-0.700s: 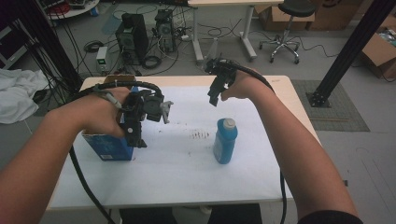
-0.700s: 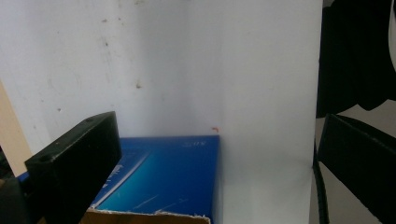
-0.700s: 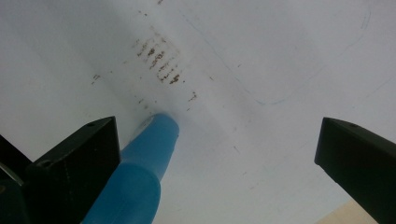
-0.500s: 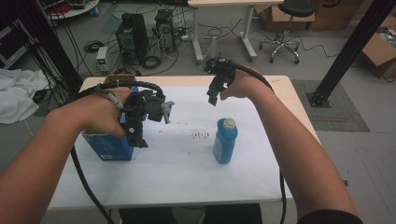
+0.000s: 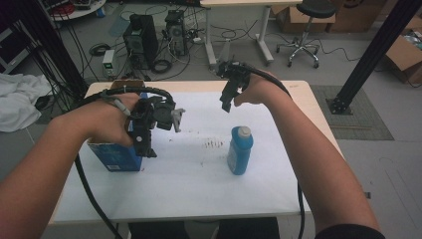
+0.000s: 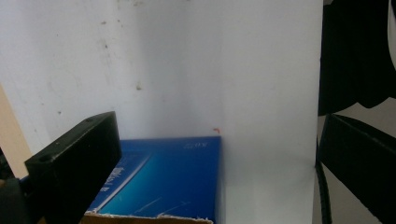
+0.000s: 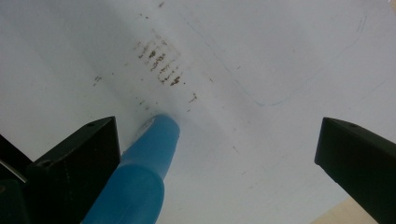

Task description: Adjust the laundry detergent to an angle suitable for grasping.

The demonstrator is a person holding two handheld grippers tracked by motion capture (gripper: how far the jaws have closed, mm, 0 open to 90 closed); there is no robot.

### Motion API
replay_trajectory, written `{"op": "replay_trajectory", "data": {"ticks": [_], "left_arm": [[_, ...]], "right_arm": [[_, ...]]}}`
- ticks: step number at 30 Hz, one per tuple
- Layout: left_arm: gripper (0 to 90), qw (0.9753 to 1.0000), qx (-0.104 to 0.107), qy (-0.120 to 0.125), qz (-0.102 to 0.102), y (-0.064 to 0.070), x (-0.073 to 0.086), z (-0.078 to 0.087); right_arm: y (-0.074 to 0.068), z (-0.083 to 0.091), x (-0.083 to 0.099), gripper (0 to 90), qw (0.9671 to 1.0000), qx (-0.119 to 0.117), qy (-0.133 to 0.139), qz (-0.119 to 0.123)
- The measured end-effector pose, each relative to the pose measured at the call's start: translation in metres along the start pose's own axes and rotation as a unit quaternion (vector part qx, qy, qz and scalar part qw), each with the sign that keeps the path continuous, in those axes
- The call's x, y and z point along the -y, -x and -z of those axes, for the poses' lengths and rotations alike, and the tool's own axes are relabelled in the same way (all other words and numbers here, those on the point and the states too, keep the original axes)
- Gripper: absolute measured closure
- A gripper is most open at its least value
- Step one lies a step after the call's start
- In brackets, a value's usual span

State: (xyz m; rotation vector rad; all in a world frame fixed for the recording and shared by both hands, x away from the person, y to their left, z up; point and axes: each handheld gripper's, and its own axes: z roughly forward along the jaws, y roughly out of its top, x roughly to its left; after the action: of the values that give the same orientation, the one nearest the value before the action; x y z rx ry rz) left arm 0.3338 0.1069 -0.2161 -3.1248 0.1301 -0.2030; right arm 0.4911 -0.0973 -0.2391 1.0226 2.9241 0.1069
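At the far left of the high view a heap of white cloth [image 5: 15,107] lies on the grey floor [image 5: 348,64], beside dark cables and racks. The table [image 5: 298,89] has a pale wooden top, and a white sheet [image 5: 199,189] covers most of it, leaving wood bare along the far edge and the right side.

On the left part of the sheet stands a blue box [image 5: 115,158], its top torn open. The left gripper [image 5: 144,144] hangs just above the box's right edge, jaws pointing down; in the left gripper view its jaws stand wide apart with nothing between them, and the blue box [image 6: 163,177] lies below, near the left jaw.

Behind the table, two dark computer towers [image 5: 141,40] sit on the floor amid tangled cables.

Near the middle of the sheet a patch of small brown marks [image 5: 214,145] stains the white. Just right of it a blue bottle [image 5: 240,150] with a white cap stands upright, well apart from the box.

The right gripper [image 5: 226,104] is held over the far side of the table, beyond the bottle and clear of it. In the right gripper view its jaws are spread wide and empty, with the bottle [image 7: 140,177] close to the left jaw and the brown marks [image 7: 161,63] beyond it.

Farther right, an office stool [image 5: 303,30] stands on the floor, a black slanted beam [image 5: 370,55] rises from a foot plate, and cardboard boxes [image 5: 405,57] sit at the edge.
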Motion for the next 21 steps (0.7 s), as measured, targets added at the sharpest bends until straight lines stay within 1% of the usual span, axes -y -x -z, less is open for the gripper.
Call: {"op": "replay_trajectory", "data": {"ticks": [7,10,12,13,14,16,21], "left_arm": [[0.2,1.0000,-0.001,-0.004,-0.004,-0.001,-0.002,-0.002],[0.2,1.0000,-0.001,-0.001,-0.004,-0.001,-0.003,-0.002],[0.2,1.0000,-0.001,-0.001,-0.004,0.000,-0.003,-0.002],[0.2,1.0000,-0.002,-0.003,-0.007,0.000,-0.004,-0.002],[0.3,1.0000,-0.002,0.000,-0.005,0.001,-0.004,-0.002],[0.3,1.0000,-0.002,-0.001,-0.008,0.001,-0.004,-0.003],[0.2,1.0000,-0.001,-0.005,-0.009,0.002,-0.004,-0.004]], "right_arm": [[-0.002,0.003,0.003,0.0,1.0000,0.004,0.001,-0.004],[-0.002,0.005,0.004,0.0,1.0000,0.004,0.003,-0.002],[-0.003,0.005,0.005,0.0,1.0000,0.005,0.003,-0.005],[-0.003,0.006,0.005,0.0,1.0000,0.005,0.002,-0.004],[-0.003,0.006,0.005,0.0,1.0000,0.006,0.002,-0.005],[-0.004,0.007,0.006,0.0,1.0000,0.006,0.003,-0.004],[-0.008,0.012,0.012,0.0,0.9998,0.011,0.004,-0.014]]}}
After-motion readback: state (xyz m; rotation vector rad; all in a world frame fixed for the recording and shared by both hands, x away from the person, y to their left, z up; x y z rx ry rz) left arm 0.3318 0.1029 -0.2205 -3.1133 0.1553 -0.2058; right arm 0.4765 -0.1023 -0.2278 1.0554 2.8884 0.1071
